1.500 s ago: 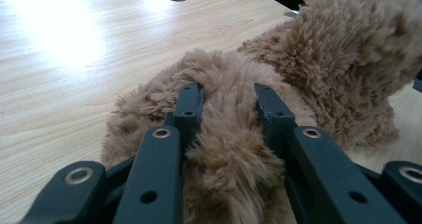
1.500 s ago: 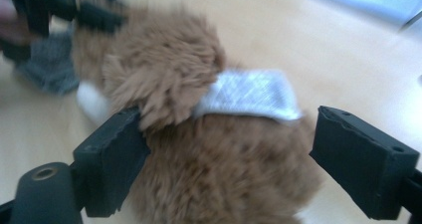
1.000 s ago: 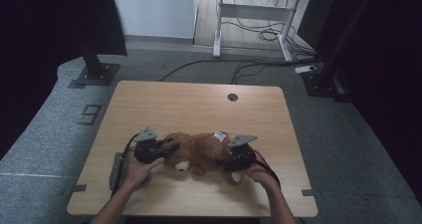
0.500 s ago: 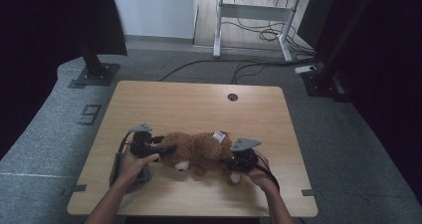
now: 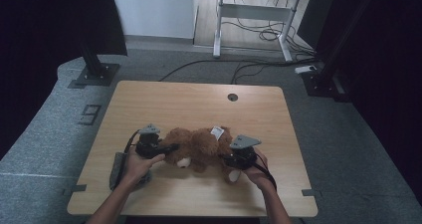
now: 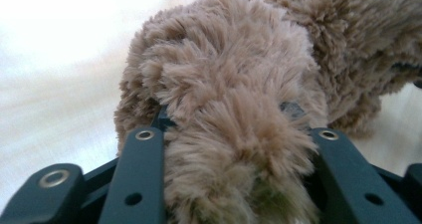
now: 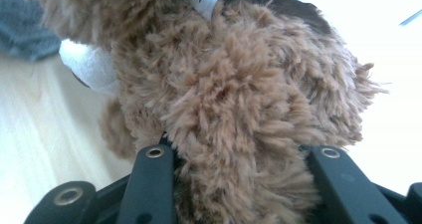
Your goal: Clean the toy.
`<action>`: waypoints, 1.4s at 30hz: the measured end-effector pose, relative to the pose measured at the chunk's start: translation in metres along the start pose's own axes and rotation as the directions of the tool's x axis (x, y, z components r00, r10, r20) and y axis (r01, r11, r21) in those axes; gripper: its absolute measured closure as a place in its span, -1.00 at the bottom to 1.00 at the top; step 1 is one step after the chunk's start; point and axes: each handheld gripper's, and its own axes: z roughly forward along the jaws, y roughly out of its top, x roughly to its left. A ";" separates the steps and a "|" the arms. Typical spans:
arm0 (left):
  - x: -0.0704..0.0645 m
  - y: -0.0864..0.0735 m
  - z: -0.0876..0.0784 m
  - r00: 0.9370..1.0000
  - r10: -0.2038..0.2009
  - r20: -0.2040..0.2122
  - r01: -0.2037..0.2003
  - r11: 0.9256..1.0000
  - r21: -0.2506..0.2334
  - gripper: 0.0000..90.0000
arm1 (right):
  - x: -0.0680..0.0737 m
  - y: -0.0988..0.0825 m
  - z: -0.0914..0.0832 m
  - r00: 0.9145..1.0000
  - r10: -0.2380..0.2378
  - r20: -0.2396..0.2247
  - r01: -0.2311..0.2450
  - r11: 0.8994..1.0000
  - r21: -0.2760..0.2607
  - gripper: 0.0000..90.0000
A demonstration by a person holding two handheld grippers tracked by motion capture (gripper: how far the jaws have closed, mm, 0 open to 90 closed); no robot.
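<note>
Teddy bear clamped at both ends on the worktop

Teddy bear [image 5: 199, 147], brown and furry, lies on its side near the 6 o'clock edge of the worktop [image 5: 199, 99], with a white tag showing on its upper side. The left gripper [image 5: 166, 148] bites into the bear's 9 o'clock end and the right gripper [image 5: 228, 159] into its 3 o'clock end. Both have just been closing, and in each gripper view the fur bulges between the 2 black jaws, so each gripper is clamped on the bear.

To do this step well, I judge that both grips should sit on stuffed limbs rather than loose fur. In the left gripper view the plush [image 6: 234, 134] is packed deep between the jaws, which looks sound. The right gripper view shows the same deep bite on the bear [image 7: 239, 124]. Any lift or stretch should be even on both sides, so the toy neither twists nor slips out of 1 grip. Pull slowly: plush gives before it holds.

A grey cloth item [image 5: 119, 167] lies flat at 8 o'clock, partly under the left hand [image 5: 137, 164]. Whether it is a pouch, and what it might hold, cannot be told.
</note>
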 end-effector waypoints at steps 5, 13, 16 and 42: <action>-0.009 0.016 -0.011 0.997 0.073 -0.024 -0.076 0.989 -0.126 0.33 | -0.004 0.011 -0.012 0.996 -0.033 0.079 0.042 0.993 -0.114 0.35; -0.002 0.001 0.005 0.994 0.108 -0.030 -0.111 0.985 -0.131 0.32 | -0.003 -0.004 -0.006 0.972 -0.142 0.188 0.169 0.976 -0.140 0.30; 0.002 -0.005 0.009 0.995 0.098 -0.025 -0.100 0.989 -0.113 0.33 | 0.000 -0.015 0.001 0.974 -0.137 0.181 0.161 0.980 -0.121 0.29; -0.009 -0.052 -0.009 0.987 0.155 -0.034 -0.156 0.987 -0.041 0.20 | 0.040 -0.055 0.000 0.977 -0.161 0.142 0.179 0.976 -0.125 -0.10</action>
